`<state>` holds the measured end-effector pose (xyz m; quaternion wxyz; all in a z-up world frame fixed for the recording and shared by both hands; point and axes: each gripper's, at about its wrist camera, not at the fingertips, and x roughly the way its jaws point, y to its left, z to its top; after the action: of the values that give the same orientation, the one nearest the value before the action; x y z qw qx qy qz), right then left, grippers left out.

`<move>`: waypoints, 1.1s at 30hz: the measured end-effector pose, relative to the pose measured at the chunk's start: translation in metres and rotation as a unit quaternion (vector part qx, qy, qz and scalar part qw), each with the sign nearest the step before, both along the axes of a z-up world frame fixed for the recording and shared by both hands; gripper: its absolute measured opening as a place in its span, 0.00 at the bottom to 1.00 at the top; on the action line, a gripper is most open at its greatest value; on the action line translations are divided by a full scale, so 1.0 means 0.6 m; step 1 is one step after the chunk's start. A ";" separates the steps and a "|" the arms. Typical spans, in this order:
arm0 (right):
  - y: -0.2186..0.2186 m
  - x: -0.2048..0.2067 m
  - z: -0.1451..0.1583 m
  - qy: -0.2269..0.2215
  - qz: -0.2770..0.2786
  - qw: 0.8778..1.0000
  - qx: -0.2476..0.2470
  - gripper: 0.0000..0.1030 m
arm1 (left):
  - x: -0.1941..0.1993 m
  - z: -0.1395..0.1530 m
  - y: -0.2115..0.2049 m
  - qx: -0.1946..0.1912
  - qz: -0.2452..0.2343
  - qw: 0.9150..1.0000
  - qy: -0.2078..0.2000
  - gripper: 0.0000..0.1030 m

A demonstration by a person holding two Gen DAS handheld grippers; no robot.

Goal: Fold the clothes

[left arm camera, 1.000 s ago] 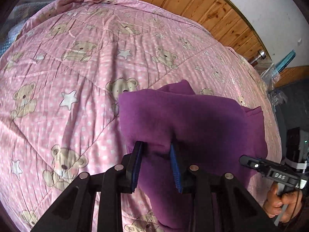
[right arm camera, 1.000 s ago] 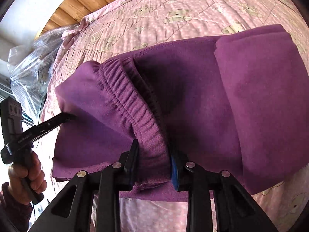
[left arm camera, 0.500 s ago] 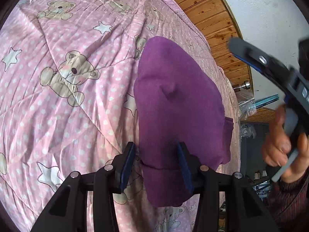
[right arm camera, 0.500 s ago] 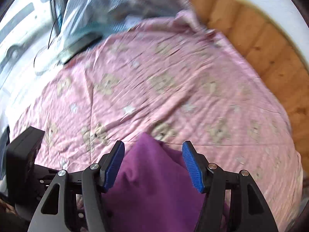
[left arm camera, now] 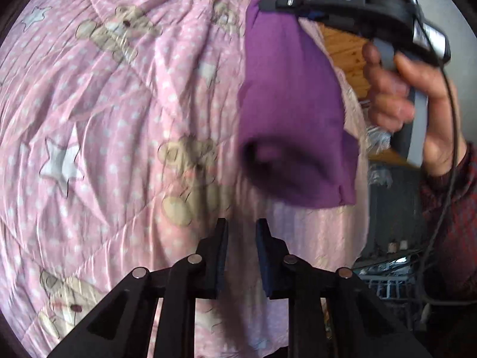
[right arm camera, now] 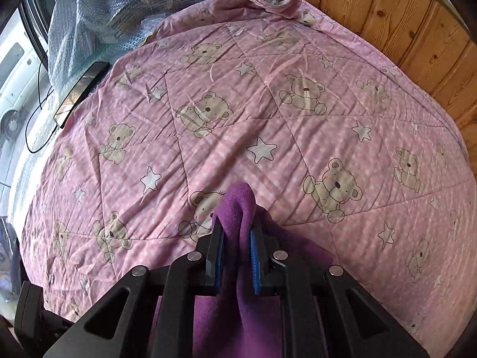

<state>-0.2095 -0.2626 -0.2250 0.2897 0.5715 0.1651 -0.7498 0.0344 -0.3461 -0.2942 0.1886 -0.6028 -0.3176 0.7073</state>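
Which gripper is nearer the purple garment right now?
Right. The right gripper is clamped on the purple garment; the left gripper sits below its hanging end, holding nothing.

A quilt covers the bed, with wood panelling behind its far right edge. Off its far left corner lies plastic wrap, a phone just beside it. The garment hangs above the quilt from the right gripper, to the right of the left gripper.
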 end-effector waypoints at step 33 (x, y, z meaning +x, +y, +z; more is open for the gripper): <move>0.031 -0.005 0.046 -0.042 -0.061 0.993 -0.097 0.32 | 0.018 0.066 0.005 0.057 -0.043 0.995 0.064 0.18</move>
<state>-0.2124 -0.2442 -0.1974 0.3046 0.5804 0.0444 -0.7539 0.0453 -0.3429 -0.2546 0.2725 -0.5573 -0.3182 0.7169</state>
